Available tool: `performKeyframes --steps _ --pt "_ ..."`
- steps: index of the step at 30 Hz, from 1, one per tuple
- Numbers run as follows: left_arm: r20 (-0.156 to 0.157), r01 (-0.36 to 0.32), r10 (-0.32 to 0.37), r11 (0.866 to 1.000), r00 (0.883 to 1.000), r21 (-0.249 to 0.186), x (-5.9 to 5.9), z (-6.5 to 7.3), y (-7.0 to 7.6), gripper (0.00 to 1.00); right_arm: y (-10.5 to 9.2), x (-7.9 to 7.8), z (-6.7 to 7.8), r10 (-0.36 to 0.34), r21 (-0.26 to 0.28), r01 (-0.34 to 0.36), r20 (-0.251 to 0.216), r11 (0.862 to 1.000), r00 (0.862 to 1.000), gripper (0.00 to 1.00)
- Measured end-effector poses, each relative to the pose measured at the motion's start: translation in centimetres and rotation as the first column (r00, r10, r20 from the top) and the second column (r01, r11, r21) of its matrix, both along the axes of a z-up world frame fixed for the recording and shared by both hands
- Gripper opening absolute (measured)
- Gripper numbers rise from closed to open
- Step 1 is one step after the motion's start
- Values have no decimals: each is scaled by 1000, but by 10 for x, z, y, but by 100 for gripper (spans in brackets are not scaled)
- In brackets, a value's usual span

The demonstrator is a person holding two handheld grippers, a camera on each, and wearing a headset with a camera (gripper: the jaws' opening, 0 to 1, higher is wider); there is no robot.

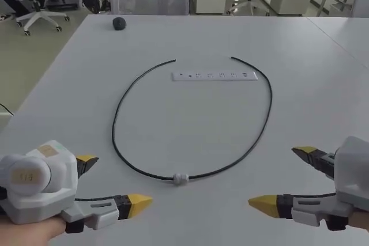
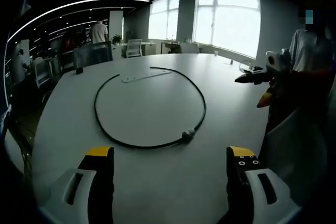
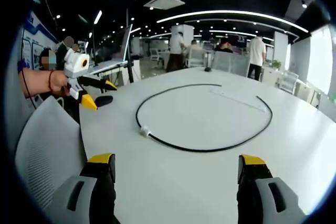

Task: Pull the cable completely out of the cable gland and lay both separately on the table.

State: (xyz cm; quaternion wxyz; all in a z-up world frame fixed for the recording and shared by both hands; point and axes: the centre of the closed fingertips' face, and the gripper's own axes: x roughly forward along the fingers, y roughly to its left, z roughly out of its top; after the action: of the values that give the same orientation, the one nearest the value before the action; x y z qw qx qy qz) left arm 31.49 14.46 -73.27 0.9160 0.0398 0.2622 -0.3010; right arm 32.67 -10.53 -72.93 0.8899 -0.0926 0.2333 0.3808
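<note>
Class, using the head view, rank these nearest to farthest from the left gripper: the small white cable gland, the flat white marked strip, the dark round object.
1. Small white cable gland, threaded on the black cable, right of the left gripper.
2. Flat white marked strip, mid-table, near the cable's ends.
3. Dark round object, far edge, left.

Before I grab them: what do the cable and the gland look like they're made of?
The cable has a thin, black, matte jacket, probably rubber or PVC. It lies in a smooth open loop, which suggests it is flexible. The gland is pale grey-white with a slight sheen, so likely plastic, though it is too small here to rule out metal.
</note>
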Motion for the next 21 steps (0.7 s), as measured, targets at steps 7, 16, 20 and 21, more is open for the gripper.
performKeyframes --steps 7,16,20,21 --pt "2 5 -5 1000 1000 1 0 -1 -2 89 0 1 0 3 -2 -3 -1 1000 1000 97" --pt "-3 12 -12 1000 1000 8 1 -3 -3 89 5 3 0 19 -11 -19 -1 1000 1000 97" --pt "-6 13 -13 1000 1000 10 2 -5 -2 89 6 3 -1 22 -9 -22 -7 1000 1000 96" --pt "-7 14 -14 1000 1000 11 2 -5 -2 88 6 3 -2 22 -9 -22 -8 1000 1000 97"
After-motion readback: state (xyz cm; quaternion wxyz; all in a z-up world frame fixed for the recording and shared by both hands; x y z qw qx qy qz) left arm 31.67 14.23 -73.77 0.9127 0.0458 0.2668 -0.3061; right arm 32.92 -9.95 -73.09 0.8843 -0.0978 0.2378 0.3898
